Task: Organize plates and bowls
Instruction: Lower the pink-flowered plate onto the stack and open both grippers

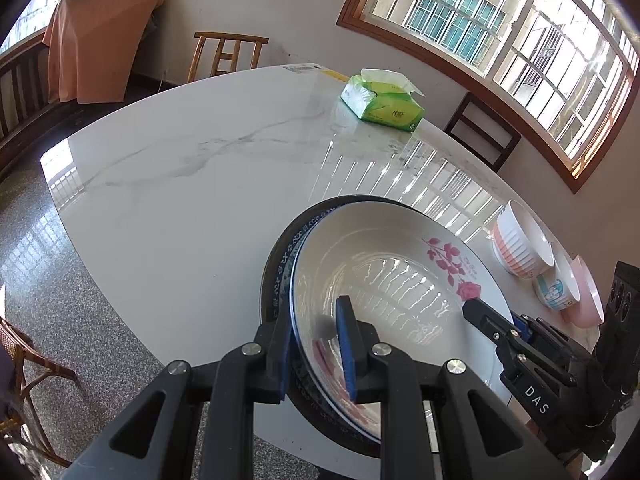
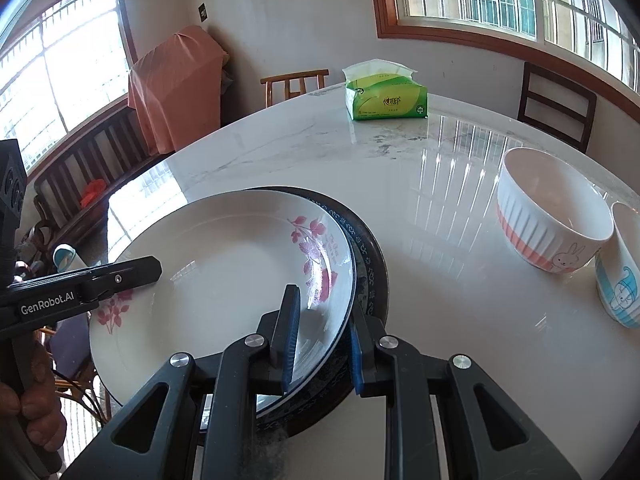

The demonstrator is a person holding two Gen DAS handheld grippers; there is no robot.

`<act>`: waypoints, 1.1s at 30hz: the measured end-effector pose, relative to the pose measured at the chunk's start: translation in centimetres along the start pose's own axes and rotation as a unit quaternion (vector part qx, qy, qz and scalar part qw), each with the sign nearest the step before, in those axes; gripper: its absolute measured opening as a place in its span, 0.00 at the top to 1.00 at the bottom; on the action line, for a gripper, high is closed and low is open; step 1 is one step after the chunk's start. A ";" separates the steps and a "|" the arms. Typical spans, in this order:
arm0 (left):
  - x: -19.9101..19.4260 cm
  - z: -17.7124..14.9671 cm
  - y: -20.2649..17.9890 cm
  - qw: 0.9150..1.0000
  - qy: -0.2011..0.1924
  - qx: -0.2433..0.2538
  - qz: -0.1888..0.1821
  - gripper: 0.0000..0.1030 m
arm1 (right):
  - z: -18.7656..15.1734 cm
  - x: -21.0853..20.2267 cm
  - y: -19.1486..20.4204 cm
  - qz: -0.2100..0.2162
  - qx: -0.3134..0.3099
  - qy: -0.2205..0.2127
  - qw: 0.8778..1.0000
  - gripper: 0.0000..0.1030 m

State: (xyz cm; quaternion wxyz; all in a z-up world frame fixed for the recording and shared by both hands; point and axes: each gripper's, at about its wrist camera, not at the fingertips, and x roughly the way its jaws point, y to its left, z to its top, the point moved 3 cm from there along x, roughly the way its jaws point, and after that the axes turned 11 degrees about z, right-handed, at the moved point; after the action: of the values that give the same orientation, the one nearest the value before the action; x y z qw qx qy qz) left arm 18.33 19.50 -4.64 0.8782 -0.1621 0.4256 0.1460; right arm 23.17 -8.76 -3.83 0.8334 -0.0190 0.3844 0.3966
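The floral plate [image 1: 384,280] sits on top of a stack: beneath it a blue-patterned plate [image 1: 286,276], and beneath that a dark plate [image 1: 269,280], all near the front edge of the marble bench [image 1: 180,184]. The floral plate lies off-centre on the stack, shifted toward the left claw's side.

Left claw [image 1: 316,344]: pinching the floral plate's rim, one pad inside the well, one outside against the underside. Right claw [image 2: 320,332]: likewise clamped on the opposite rim, one pad in the well, one outside the rim. The right view shows a hand [image 2: 36,400] on the left gripper's handle.

Risks, as I judge them:
- Glazed rim, narrow pads: if either claw relaxes or the two hands rise unevenly, the plate tilts and may slip out.
- The outer pads sit close to the blue-patterned plate; a lift could drag or tip it.
- The stack is near the bench edge, so a shove toward the person could send it off.
- To the right, a ribbed bowl [image 2: 552,216], a cartoon bowl [image 2: 622,272] and a pink bowl [image 1: 588,292] stand close together; a wide sweep that way could strike them.

The tissue pack [image 2: 386,98] is well apart, no hazard.
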 end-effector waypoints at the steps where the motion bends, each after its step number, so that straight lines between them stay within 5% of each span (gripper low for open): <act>1: 0.0 0.0 0.0 1.000 -0.001 0.001 0.000 0.81 | 0.0 0.0 0.0 -0.001 -0.001 -0.001 1.000 0.80; 11: -0.1 0.0 0.0 1.000 -0.014 0.001 0.006 0.81 | -0.2 0.2 0.7 -0.014 -0.018 -0.005 1.000 0.74; 15: 0.0 0.0 -0.2 1.000 -0.021 0.008 0.012 0.80 | 0.1 0.2 1.1 -0.017 -0.026 -0.009 0.999 0.59; 19: 0.1 0.1 -0.5 0.999 -0.029 0.018 0.024 0.80 | 0.5 -0.3 1.3 -0.047 -0.038 -0.032 0.998 0.26; 33: -2.0 0.0 -1.2 0.991 -0.102 0.049 0.074 0.74 | 0.6 -0.4 0.9 -0.064 -0.037 -0.043 0.996 0.15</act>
State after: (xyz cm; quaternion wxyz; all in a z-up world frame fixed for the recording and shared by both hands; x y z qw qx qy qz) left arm 17.64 18.20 -2.87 0.9108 -0.0715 0.3511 0.2051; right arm 22.78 -8.21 -2.84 0.8716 -0.0575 0.3313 0.3567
